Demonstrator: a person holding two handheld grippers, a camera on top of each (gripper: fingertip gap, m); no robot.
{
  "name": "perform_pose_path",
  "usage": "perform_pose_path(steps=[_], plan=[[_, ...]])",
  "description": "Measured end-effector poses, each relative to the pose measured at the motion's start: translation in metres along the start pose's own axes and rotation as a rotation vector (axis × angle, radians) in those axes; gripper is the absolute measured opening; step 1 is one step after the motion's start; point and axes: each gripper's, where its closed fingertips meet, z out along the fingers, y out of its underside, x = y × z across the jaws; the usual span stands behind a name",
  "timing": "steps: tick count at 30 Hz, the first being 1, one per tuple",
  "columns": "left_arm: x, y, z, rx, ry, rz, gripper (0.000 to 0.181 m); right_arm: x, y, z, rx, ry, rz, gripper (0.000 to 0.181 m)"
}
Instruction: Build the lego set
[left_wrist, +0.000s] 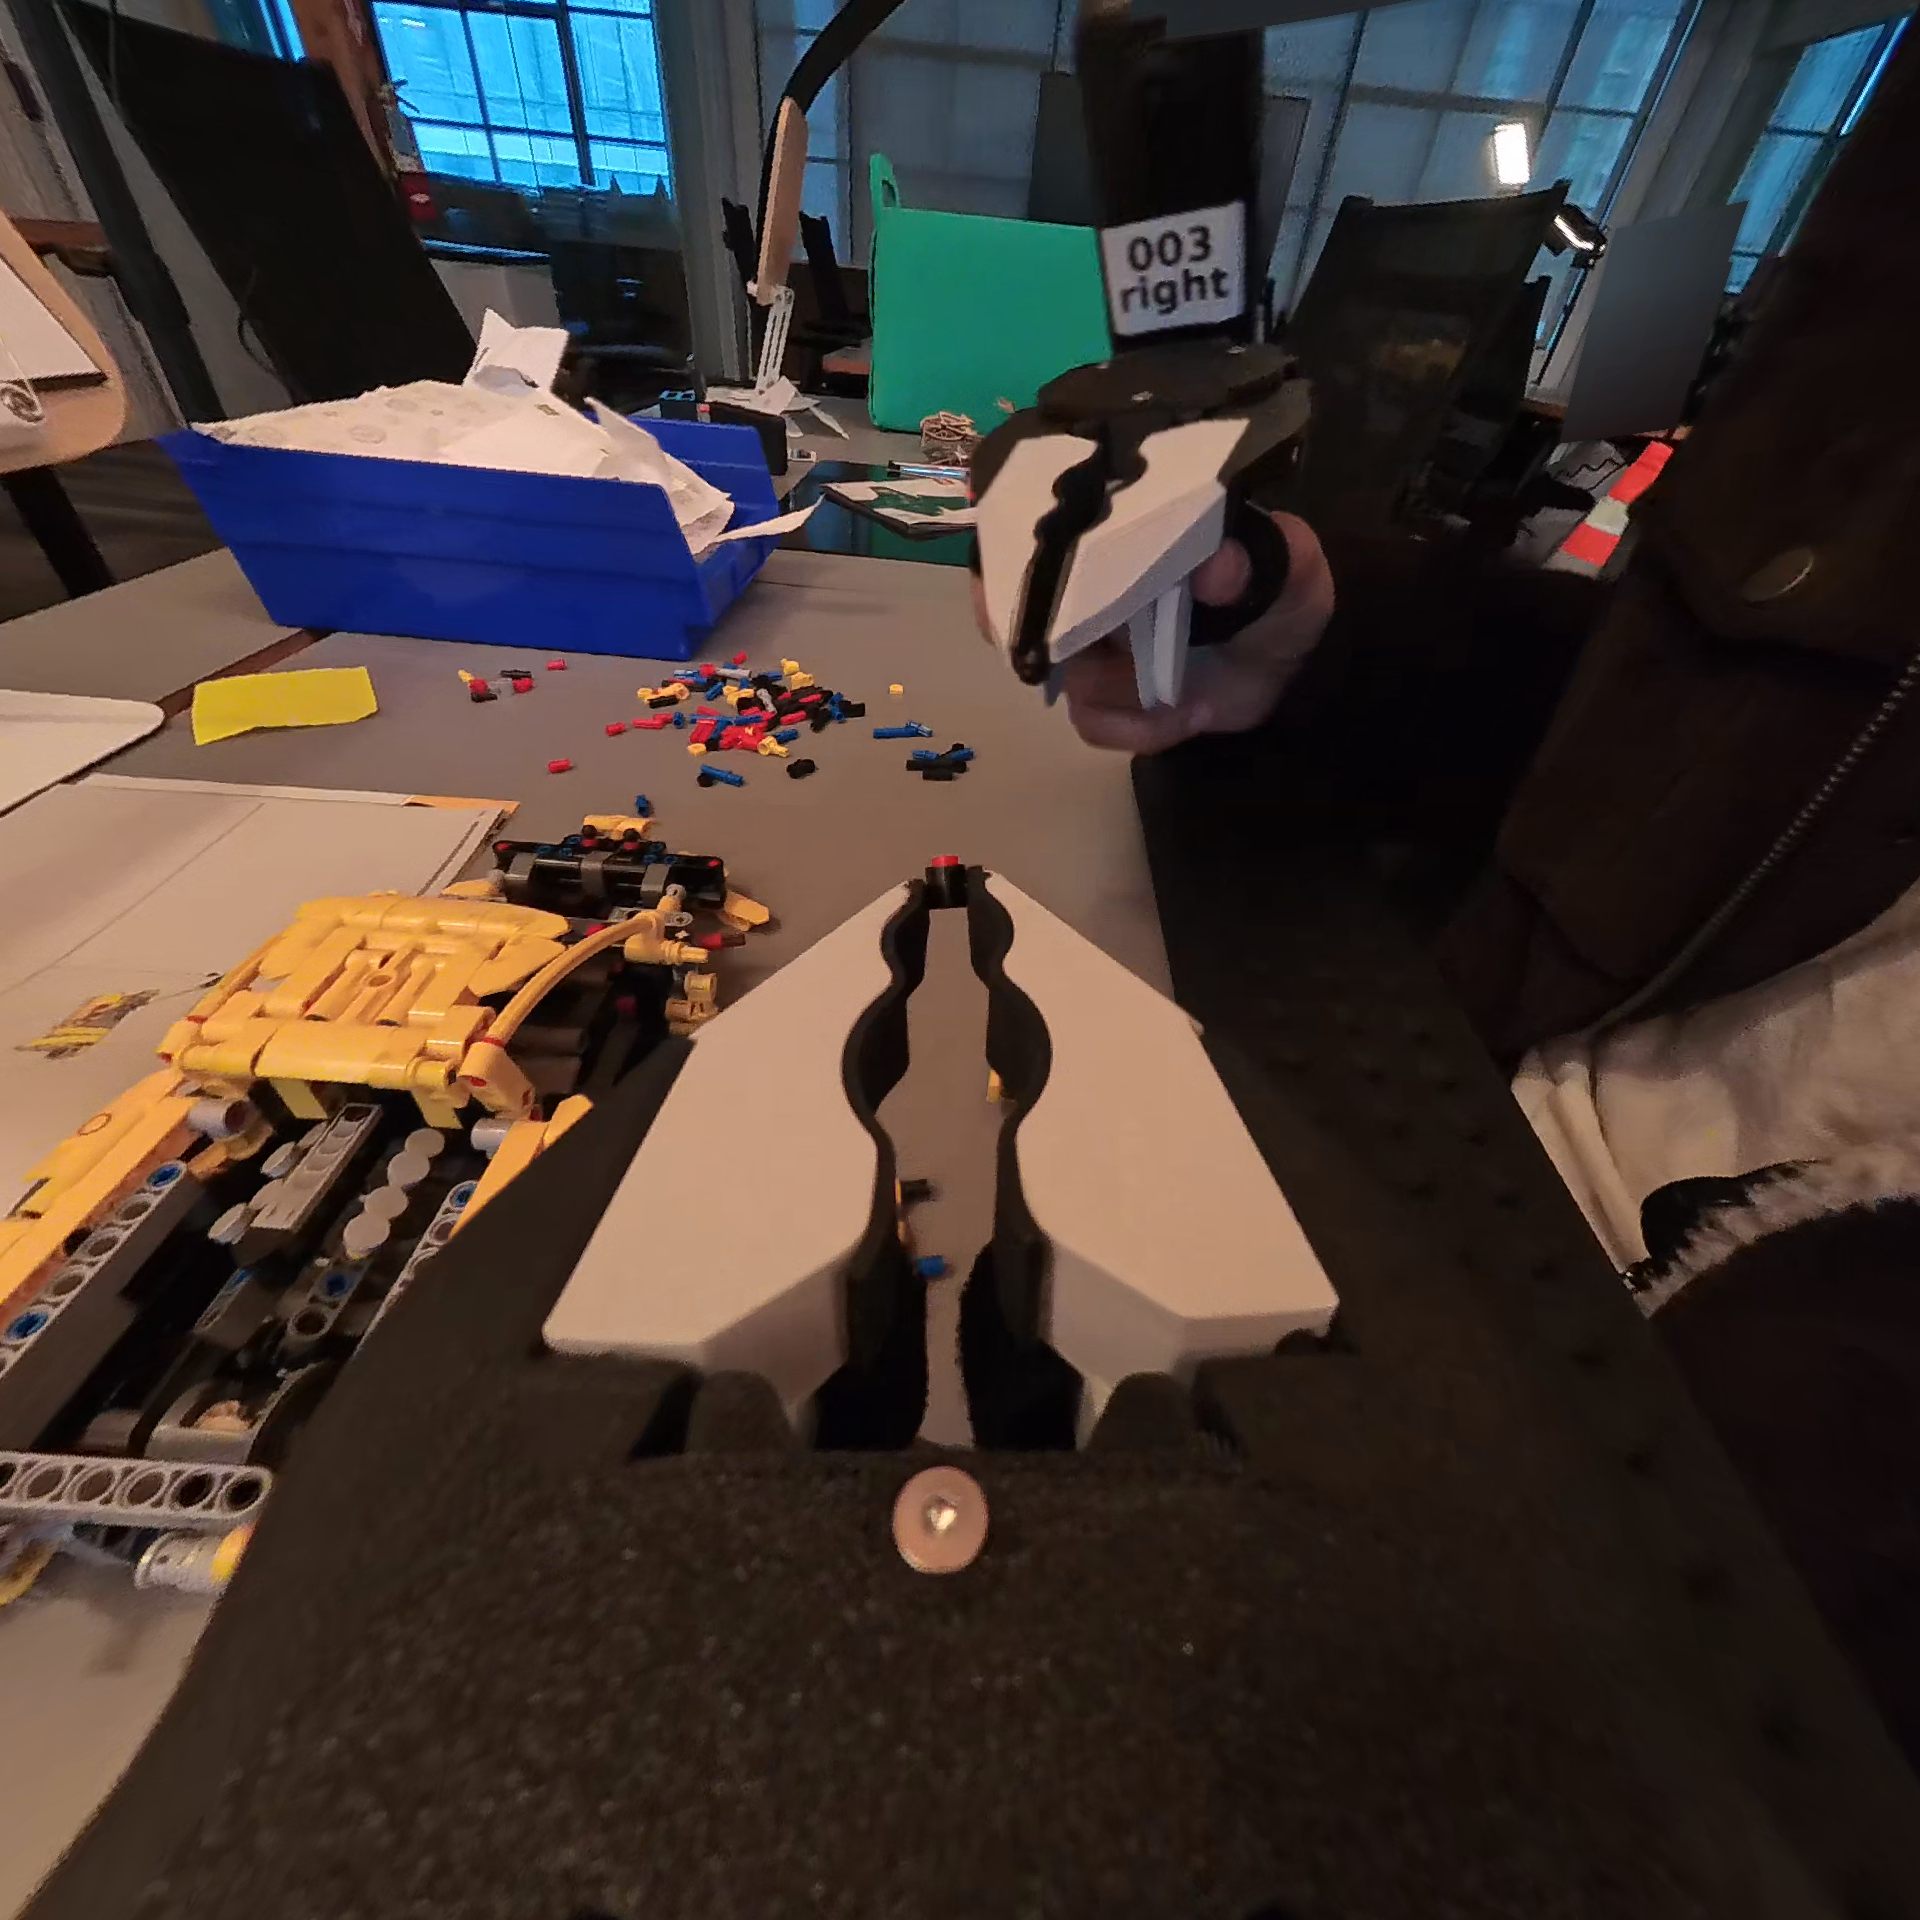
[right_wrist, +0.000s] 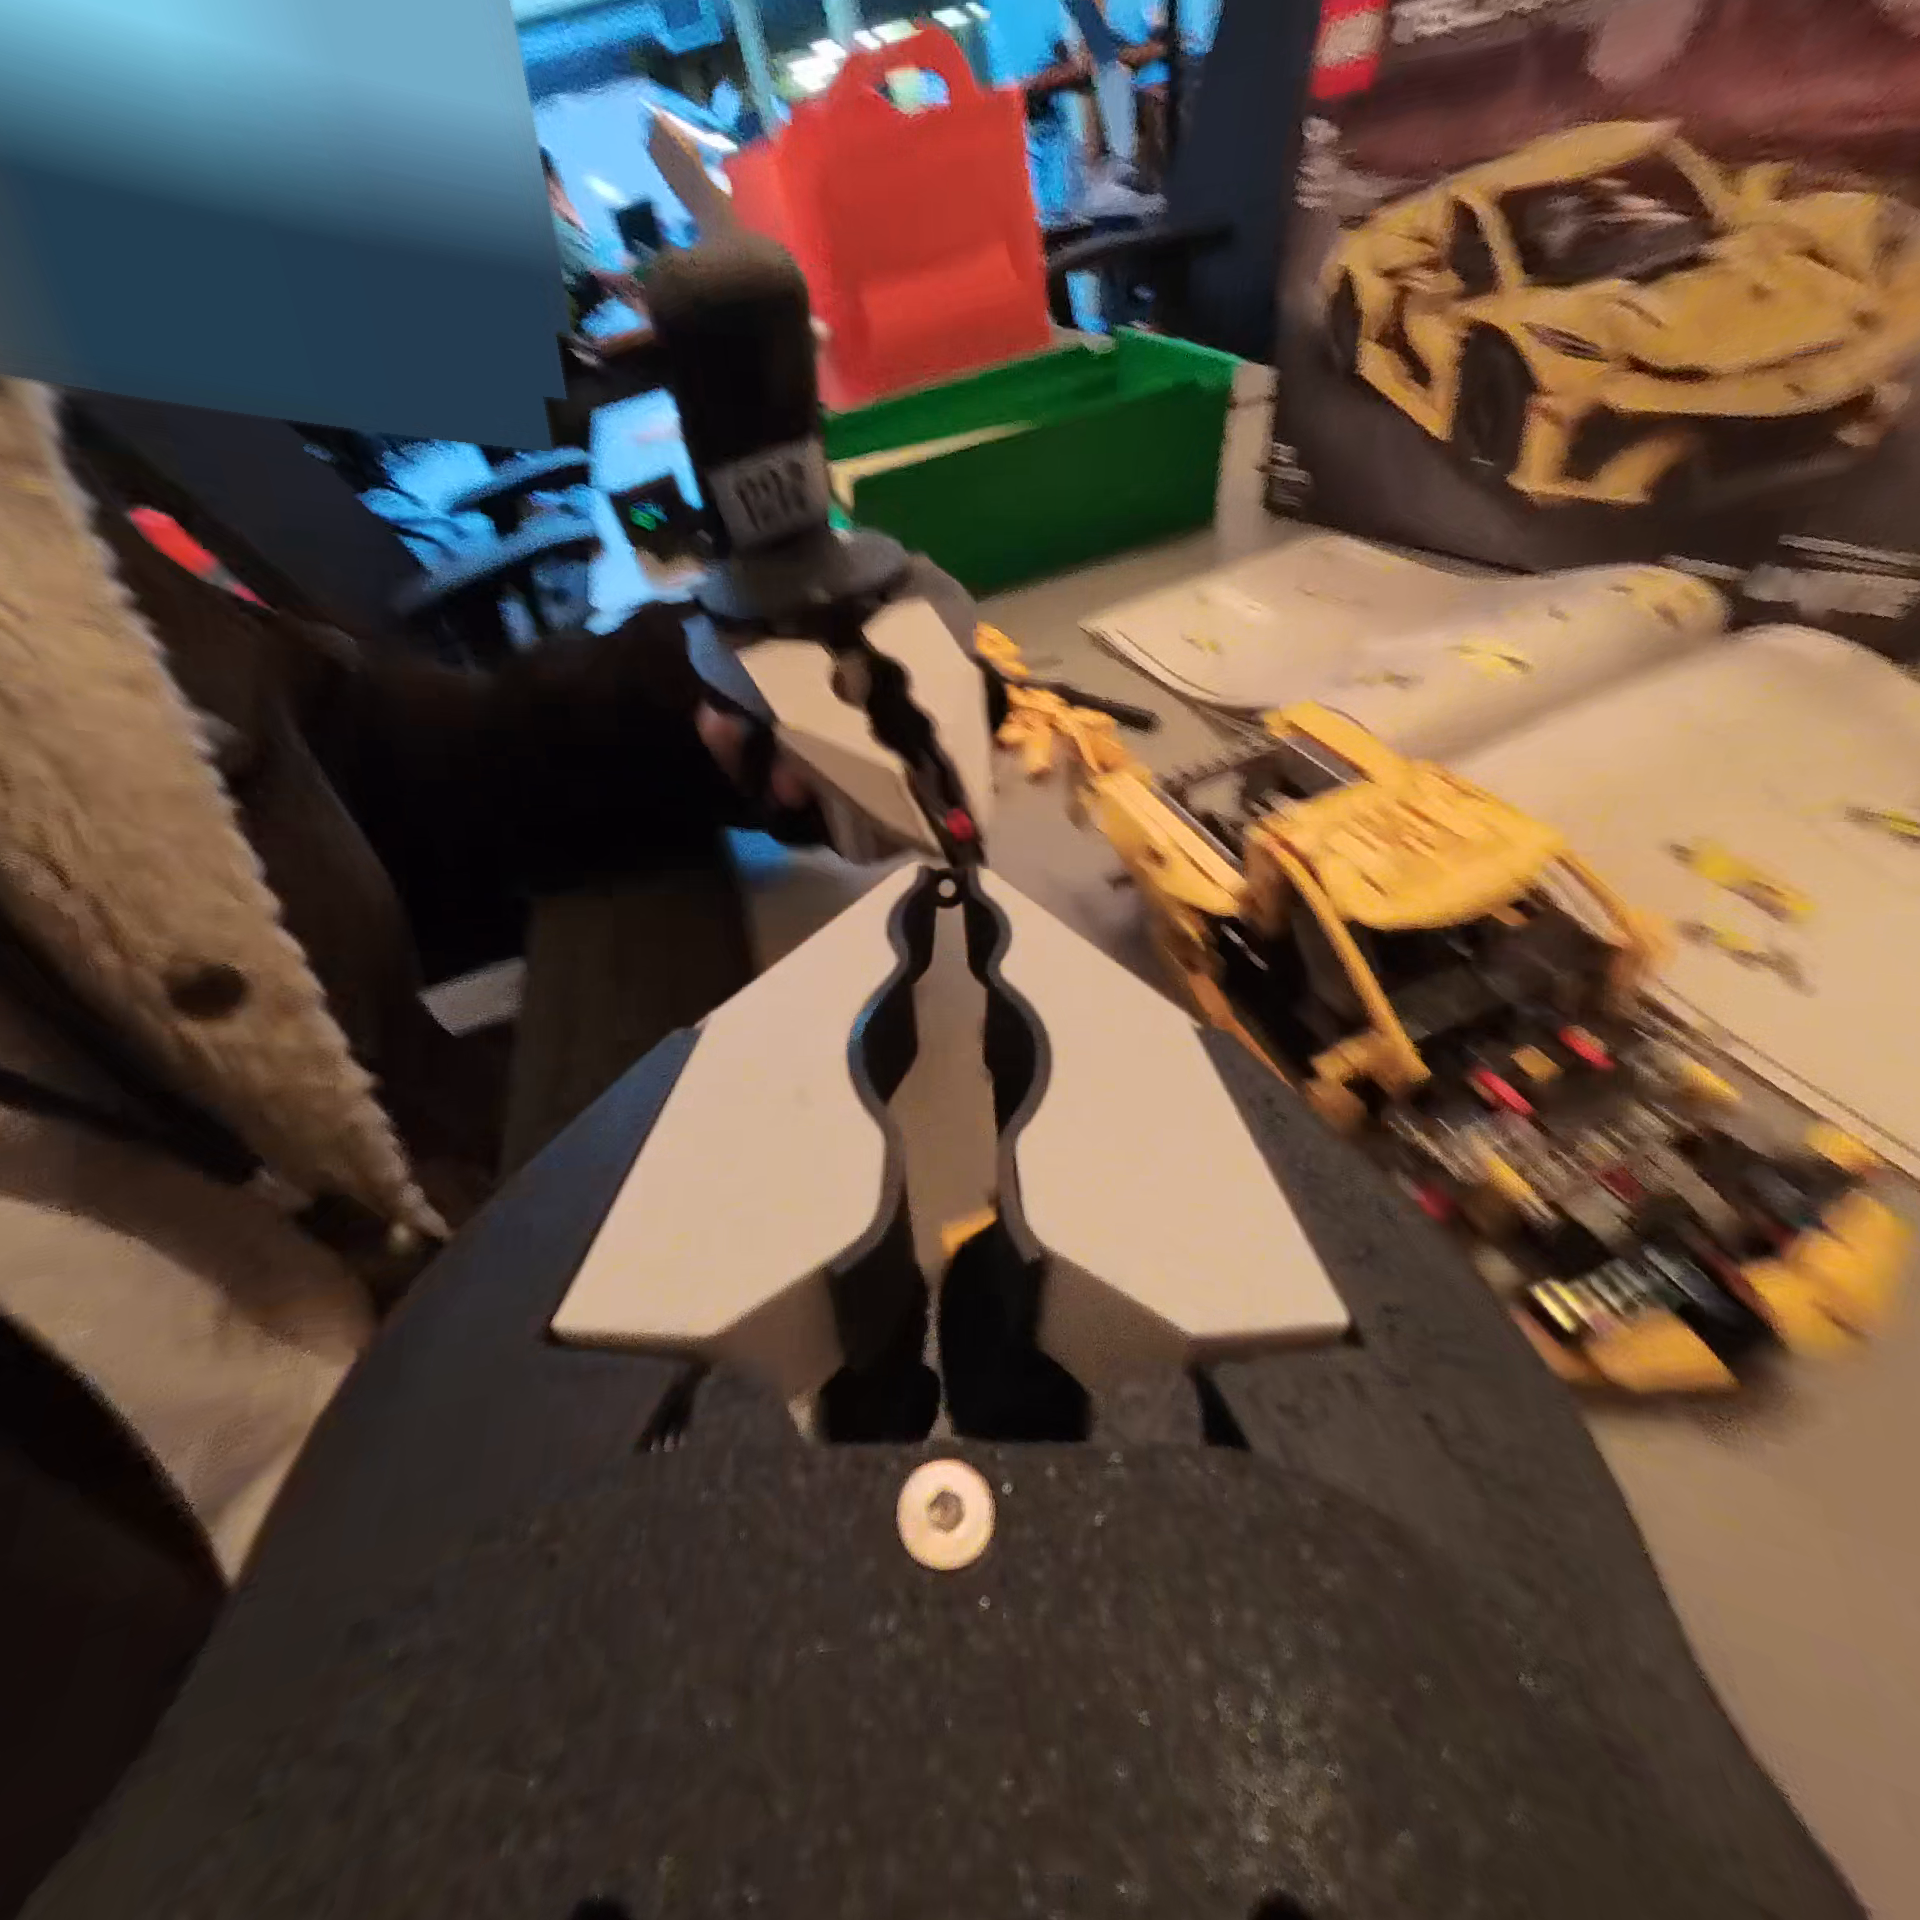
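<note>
Pinching a small black and red pin at its very tips, the left gripper sat at the centre of the left wrist view, held above the grey table. The right gripper hung in the upper right of that frame, tilted downward in a hand, its fingers drawn together; in the right wrist view its tips met on a small dark ring-shaped piece, just below the left gripper's red-tipped pin. The half-built yellow car lay at the lower left of the left wrist view, partly on an open instruction booklet. Loose red, blue, black and yellow pins were scattered above centre, below a blue bin stuffed with crumpled paper. The right wrist view was blurred, with the set's box standing at upper right.
</note>
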Motion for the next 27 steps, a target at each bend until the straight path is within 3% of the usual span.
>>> perform_pose_path(steps=[3,6,27], plan=[[0.003,-0.001,0.0,-0.001,0.008,0.003,0.007,-0.006,-0.003,0.034,0.012,-0.057,0.026,0.004],[0.005,-0.001,-0.001,-0.007,0.016,0.017,0.007,-0.004,0.005,0.047,-0.025,-0.034,-0.017,0.004],[0.002,0.007,0.0,-0.05,0.012,-0.008,0.007,-0.002,0.019,0.045,-0.005,-0.069,0.015,0.004]])
